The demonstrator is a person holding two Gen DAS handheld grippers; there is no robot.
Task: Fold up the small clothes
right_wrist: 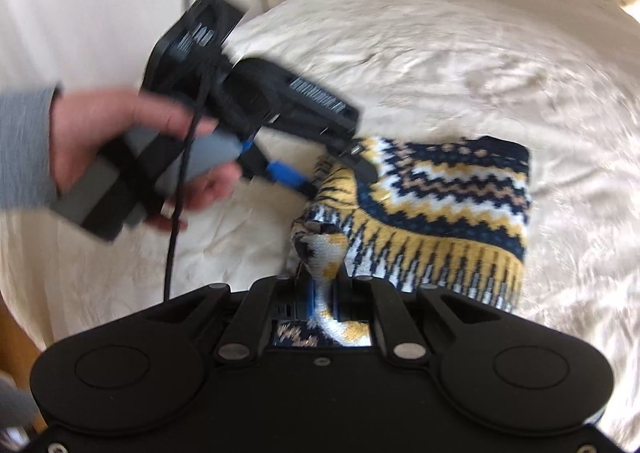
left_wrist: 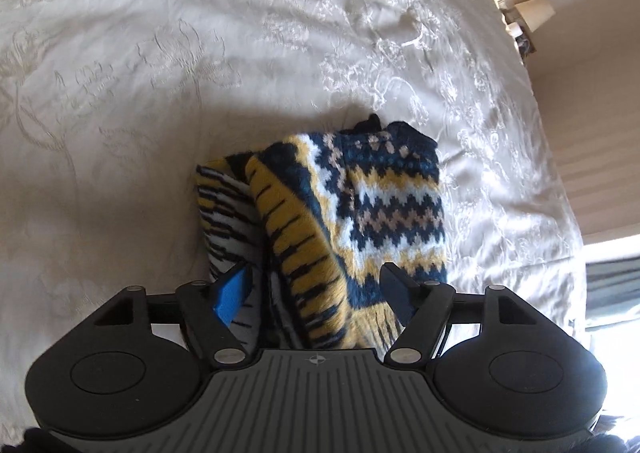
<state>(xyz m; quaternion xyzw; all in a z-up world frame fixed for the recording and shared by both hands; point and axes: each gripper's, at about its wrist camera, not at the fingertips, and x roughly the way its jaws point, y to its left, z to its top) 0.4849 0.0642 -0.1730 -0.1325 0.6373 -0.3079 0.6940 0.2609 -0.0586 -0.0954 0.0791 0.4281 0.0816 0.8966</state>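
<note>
Two grippers, left (left_wrist: 316, 285) open, right (right_wrist: 325, 293) pinching one sweater (right_wrist: 432, 205).

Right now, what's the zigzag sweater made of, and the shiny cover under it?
The zigzag sweater looks like knitted yarn, probably wool or acrylic: the pattern is built from small blocky stitches and the surface is fuzzy and matte. The bedspread looks like cream woven fabric with a satin sheen, its raised flower patterns catching the light.

No readable text; only a small compass-like emblem on the left gripper (left_wrist: 316, 281)
</note>
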